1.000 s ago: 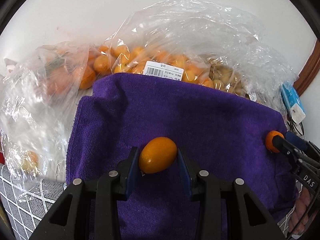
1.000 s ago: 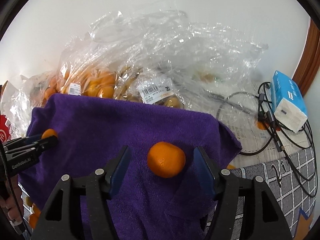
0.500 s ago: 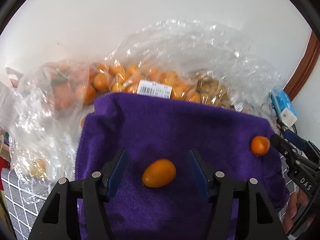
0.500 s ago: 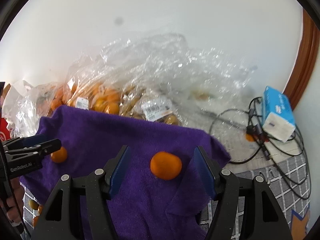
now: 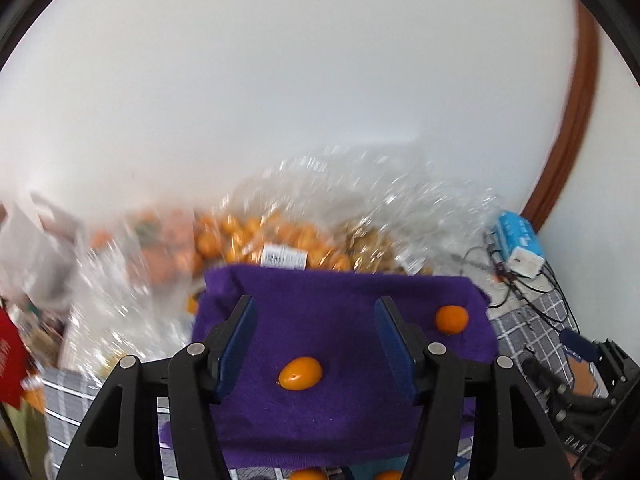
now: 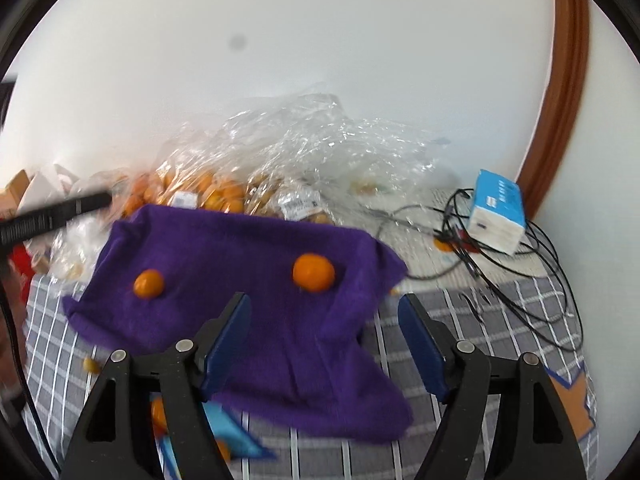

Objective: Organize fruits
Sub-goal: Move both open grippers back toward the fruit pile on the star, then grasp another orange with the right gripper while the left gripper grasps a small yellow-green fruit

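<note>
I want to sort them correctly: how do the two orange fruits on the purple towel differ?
The oval fruit is elongated and yellower; the round fruit is nearly spherical and deeper orange. The oval fruit lies near the towel's middle, the round fruit near its right edge. Both rest free on the purple towel, ungripped.

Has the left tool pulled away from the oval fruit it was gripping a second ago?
Yes. The left tool has let go, pulling up and back; the oval fruit lies free on the purple towel.

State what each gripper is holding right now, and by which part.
Nothing is held. The left gripper is open and closing, the right gripper open and opening; both fruits lie free on the purple towel.
</note>
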{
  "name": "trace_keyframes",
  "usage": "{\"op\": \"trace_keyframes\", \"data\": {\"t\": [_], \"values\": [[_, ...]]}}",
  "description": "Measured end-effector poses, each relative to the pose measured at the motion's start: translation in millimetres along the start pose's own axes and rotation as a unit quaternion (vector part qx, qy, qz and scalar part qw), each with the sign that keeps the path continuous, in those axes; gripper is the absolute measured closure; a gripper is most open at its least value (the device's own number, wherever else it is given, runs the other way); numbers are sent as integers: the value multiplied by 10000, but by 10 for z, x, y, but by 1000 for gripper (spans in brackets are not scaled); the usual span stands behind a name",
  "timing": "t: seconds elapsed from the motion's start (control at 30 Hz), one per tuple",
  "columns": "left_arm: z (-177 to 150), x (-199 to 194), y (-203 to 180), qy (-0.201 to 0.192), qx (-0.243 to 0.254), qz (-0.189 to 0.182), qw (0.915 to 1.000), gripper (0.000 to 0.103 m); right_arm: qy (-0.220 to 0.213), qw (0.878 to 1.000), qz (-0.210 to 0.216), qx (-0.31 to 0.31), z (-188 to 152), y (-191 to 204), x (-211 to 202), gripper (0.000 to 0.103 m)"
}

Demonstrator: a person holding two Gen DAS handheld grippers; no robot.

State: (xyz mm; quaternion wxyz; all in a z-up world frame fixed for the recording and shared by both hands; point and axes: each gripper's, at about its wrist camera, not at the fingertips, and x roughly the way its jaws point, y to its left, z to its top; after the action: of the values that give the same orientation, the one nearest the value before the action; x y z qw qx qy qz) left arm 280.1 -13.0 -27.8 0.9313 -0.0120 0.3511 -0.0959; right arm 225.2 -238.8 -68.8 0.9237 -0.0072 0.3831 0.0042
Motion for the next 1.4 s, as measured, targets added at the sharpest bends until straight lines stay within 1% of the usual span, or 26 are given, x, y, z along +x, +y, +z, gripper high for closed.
{"op": "trace_keyframes", "data": {"t": [0.07,0.17,0.3,0.4,0.53,0.6,0.73,0.83,0.93,1.0,1.07,1.1,1.13,1.2,1.23,1.3,1.4], "values": [[-53,-191,-34,-88,22,-75,9999,44,19,9999,-61,-93,-110,12,-118,25],[-144,-330,-48,15,45,-140,9999,42,-7,9999,-82,-139,-280,31,-250,24],[-379,-499,32,109,35,26,9999,41,27,10000,42,15,-516,32,-358,24],[-584,-592,147,158,-65,113,9998,41,31,9998,160,136,-687,40,-424,24],[-869,-660,270,267,-163,211,9993,41,26,9997,218,69,-884,124,-499,25],[-1024,-686,332,290,-197,295,9989,41,-18,9997,242,29,-963,169,-544,29],[-1315,-718,463,341,-204,452,9982,41,-74,9995,317,1,-1088,253,-590,35],[-1514,-716,608,417,-241,654,9967,41,-43,9989,459,-15,-1140,345,-578,37],[-1662,-665,804,585,-498,717,9945,41,16,9979,645,-84,-1192,486,-557,37],[-1762,-625,938,723,-711,633,9928,41,44,9969,757,-198,-1221,594,-540,37],[-1839,-601,1026,828,-876,530,9913,41,56,9968,733,-318,-1233,680,-493,37],[-1864,-592,1037,858,-918,508,9908,41,95,9969,693,-355,-1239,716,-445,39],[-1899,-584,1064,894,-950,485,9903,41,132,9970,676,-351,-1240,730,-406,41],[-1942,-568,1066,915,-933,460,9903,41,251,9966,740,-251,-1229,726,-302,53],[-1958,-564,1069,923,-923,443,9905,41,305,9963,775,-203,-1222,716,-252,55],[-1975,-557,1066,928,-926,389,9906,41,457,9954,836,-61,-1198,701,-132,55],[-1967,-544,1044,929,-938,298,9908,41,652,9924,1041,64,-1175,704,19,55]]}}
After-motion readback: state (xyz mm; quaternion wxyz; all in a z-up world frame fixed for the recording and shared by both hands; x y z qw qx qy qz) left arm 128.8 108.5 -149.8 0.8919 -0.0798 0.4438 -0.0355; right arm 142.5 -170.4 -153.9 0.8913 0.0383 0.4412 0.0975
